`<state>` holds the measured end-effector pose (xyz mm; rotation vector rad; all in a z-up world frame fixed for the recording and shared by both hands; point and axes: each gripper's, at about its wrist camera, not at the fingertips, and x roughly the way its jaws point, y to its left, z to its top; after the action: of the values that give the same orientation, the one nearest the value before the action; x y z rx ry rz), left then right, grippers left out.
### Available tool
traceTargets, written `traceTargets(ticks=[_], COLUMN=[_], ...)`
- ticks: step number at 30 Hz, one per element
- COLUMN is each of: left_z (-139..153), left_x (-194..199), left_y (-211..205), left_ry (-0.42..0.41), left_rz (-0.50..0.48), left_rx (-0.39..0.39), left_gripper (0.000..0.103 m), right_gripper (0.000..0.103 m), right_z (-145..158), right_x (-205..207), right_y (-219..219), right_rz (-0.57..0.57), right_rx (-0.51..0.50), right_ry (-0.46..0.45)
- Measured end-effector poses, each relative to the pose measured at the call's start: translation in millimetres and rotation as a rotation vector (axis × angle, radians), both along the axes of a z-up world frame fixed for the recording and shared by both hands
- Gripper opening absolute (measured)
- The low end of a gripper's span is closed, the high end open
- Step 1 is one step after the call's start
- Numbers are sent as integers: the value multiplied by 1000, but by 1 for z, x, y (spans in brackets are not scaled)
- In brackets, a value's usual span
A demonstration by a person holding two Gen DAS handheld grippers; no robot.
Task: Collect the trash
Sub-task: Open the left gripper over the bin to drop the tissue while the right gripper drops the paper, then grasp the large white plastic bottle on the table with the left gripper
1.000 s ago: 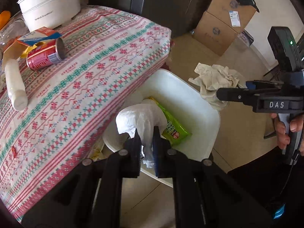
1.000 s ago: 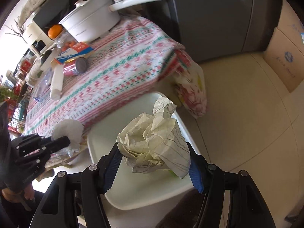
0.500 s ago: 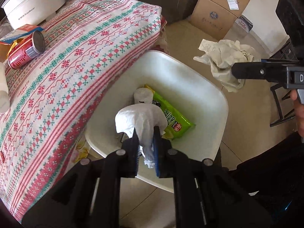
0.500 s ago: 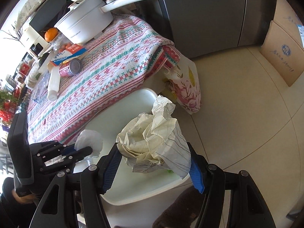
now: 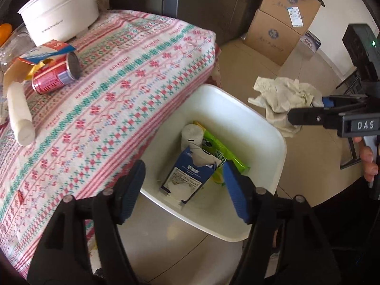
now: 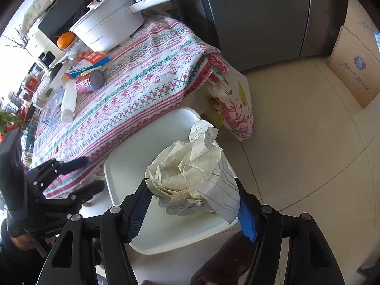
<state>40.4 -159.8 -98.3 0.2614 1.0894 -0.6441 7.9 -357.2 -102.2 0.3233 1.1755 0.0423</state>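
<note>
A white bin (image 5: 273, 140) stands on the floor beside the table. It holds a blue carton (image 5: 190, 175), a green snack wrapper (image 5: 220, 149), a white roll (image 5: 192, 135) and white tissue. My left gripper (image 5: 184, 186) is open and empty just above the bin's near rim. My right gripper (image 6: 193, 205) is shut on a crumpled paper wad (image 6: 190, 175), held above the bin (image 6: 123, 163). The wad also shows in the left wrist view (image 5: 282, 97). A red can (image 5: 54, 73) lies on its side on the table.
A patterned tablecloth (image 5: 118, 90) covers the table. On it are a white pot (image 5: 61, 16), a white tube (image 5: 19, 114) and a blue and red box (image 5: 45, 49). Cardboard boxes (image 5: 280, 26) stand on the floor behind. A floral bag (image 6: 232, 109) hangs at the table corner.
My left gripper has opened and let go of the white tissue, which now lies in the bin. My right gripper still holds the paper wad over the bin.
</note>
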Motion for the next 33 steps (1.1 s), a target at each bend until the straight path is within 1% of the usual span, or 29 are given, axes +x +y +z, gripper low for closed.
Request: traceTargets(ticks=[5, 6, 7, 9, 10, 17, 21, 27, 31, 33], left_z=[11, 13, 14, 18, 19, 32, 38, 29, 12, 1], left_x=[7, 9, 10, 15, 19, 49, 71, 112, 140, 153], left_y=[20, 24, 28, 40, 47, 100, 134, 171, 186, 191], left_ry=[-24, -30, -33, -40, -40, -57, -54, -32, 1, 29], left_rz=[44, 55, 66, 98, 119, 278, 389, 532, 630, 670], left_rx=[-14, -13, -12, -15, -18, -36, -51, -67, -95, -127], left_gripper=[78, 80, 82, 83, 83, 83, 83, 83, 83, 83], right_gripper=[70, 71, 75, 79, 80, 81, 81, 82, 82, 82], right_z=[-3, -4, -4, -4, -4, 5, 17, 29, 34, 35], right_x=[3, 4, 5, 8, 9, 23, 33, 51, 63, 69], right_y=[8, 11, 14, 19, 23, 41, 53, 73, 86, 92], right_rz=[19, 30, 44, 60, 64, 76, 85, 103, 118, 128], right_rx=[4, 12, 21, 21, 13, -6, -8, -24, -25, -29], right_ry=[22, 28, 34, 41, 42, 32, 4, -25, -32, -33])
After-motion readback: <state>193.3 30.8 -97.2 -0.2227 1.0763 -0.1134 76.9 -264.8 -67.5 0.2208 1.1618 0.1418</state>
